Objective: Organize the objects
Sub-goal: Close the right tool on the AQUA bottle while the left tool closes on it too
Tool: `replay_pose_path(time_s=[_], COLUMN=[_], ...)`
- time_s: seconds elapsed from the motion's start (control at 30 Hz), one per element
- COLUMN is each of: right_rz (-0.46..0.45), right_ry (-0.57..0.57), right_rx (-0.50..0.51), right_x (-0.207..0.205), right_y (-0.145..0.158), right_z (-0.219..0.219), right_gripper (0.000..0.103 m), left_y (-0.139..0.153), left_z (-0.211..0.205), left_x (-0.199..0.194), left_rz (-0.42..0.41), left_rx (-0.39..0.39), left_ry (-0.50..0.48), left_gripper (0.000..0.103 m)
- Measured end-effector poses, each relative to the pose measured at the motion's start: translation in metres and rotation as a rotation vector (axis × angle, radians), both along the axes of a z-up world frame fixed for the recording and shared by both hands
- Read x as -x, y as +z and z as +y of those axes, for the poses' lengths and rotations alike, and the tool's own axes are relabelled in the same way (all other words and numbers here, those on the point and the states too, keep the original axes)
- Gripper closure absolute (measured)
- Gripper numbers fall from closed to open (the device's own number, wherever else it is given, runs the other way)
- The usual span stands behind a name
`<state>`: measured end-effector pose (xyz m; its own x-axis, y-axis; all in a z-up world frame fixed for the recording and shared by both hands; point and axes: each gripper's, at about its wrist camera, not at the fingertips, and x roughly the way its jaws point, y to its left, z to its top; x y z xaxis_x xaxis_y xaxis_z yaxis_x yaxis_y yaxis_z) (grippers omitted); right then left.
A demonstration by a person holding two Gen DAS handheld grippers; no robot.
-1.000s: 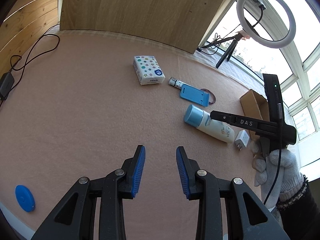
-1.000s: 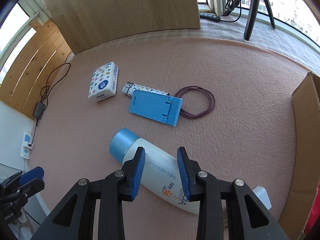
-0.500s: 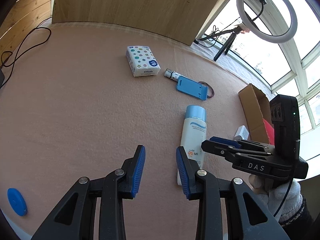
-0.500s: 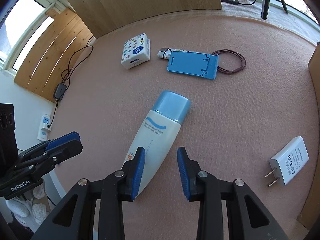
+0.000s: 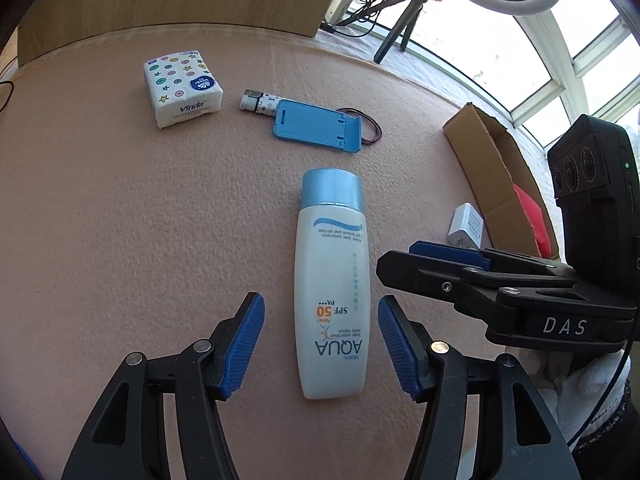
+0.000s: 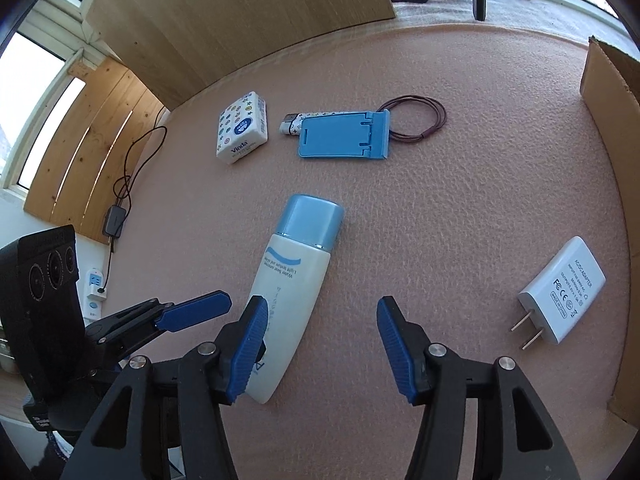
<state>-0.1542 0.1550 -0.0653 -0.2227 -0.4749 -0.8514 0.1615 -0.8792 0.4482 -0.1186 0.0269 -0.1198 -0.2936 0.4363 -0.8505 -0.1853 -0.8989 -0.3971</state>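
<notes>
The lotion bottle (image 5: 331,284) lies flat on the pink mat (image 5: 120,220), between the spread jaws of the left gripper (image 5: 321,346), apparently lined up for a side grasp. The right gripper (image 6: 318,346) is also spread, empty, just beside the bottle.

**Bright daylight, sharp centre, bent edges**

Strong daylight pours in through the windows (image 5: 520,40), which are blown out to near white in the left wrist view. The pink table (image 5: 120,220) is evenly lit, its texture crisp; shadows under the things are short and soft. A sheen lies on the sunscreen bottle (image 5: 331,280). Both fisheye views curve straight lines hard toward the rim, and the corners fall to black.
</notes>
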Motion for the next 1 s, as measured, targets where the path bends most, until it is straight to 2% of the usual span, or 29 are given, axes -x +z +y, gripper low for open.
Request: replay_pose_path(time_s=[0.5, 0.67, 1.0], right_rz=[-0.006, -0.017, -0.040], right_ry=[-0.007, -0.002, 0.047], right_rx=[-0.003, 0.005, 0.004], right_x=[0.003, 0.007, 0.009], right_y=[-0.002, -0.006, -0.013], right_z=[0.000, -0.002, -0.016], right_gripper=[0.050, 0.051, 0.063], left_y=[-0.010, -0.011, -0.014], left_z=[0.017, 0.028, 0.030], left_x=[0.001, -0.003, 0.004], left_rz=[-0.030, -0.025, -0.029], left_rx=[-0.078, -0.061, -0.051], left_ry=[-0.043, -0.071, -0.057], left_gripper=[0.048, 0.048, 0.052])
